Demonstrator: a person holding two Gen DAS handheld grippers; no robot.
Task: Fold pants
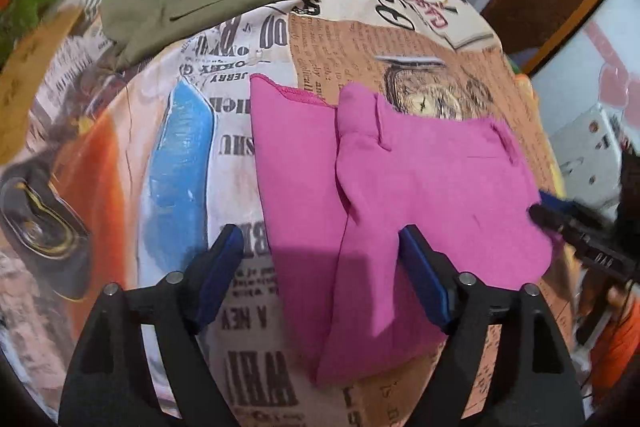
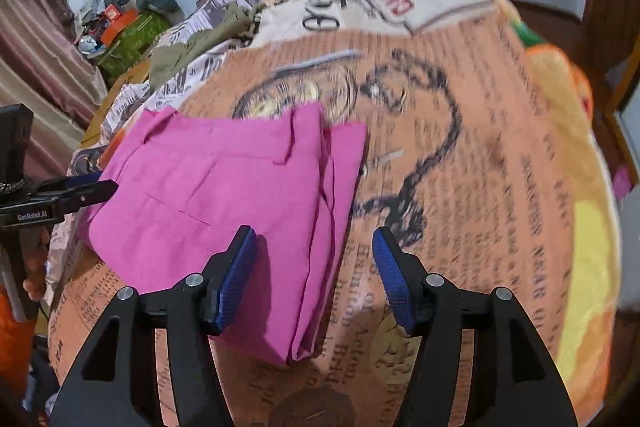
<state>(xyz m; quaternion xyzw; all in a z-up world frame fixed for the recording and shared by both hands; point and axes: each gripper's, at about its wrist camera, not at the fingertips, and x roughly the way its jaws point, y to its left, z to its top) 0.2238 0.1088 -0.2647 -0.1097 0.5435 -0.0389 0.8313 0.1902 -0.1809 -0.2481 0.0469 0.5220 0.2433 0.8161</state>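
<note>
The pink pants (image 1: 400, 187) lie folded into a thick rectangle on a bed covered with a newspaper-print sheet (image 1: 248, 307); they also show in the right wrist view (image 2: 240, 195). My left gripper (image 1: 320, 247) is open and empty, hovering just above the near edge of the pants. My right gripper (image 2: 316, 259) is open and empty, above the pants' folded edge. The right gripper's tips (image 1: 540, 213) show at the pants' right side in the left view. The left gripper's tip (image 2: 100, 189) sits at the pants' left edge in the right view.
An olive green garment (image 1: 192, 7) lies folded at the far side of the bed, also seen in the right wrist view (image 2: 192, 47). A cluttered heap of things (image 2: 120, 27) sits beyond the bed's left. Yellow and orange bedding (image 2: 568, 131) runs along the right.
</note>
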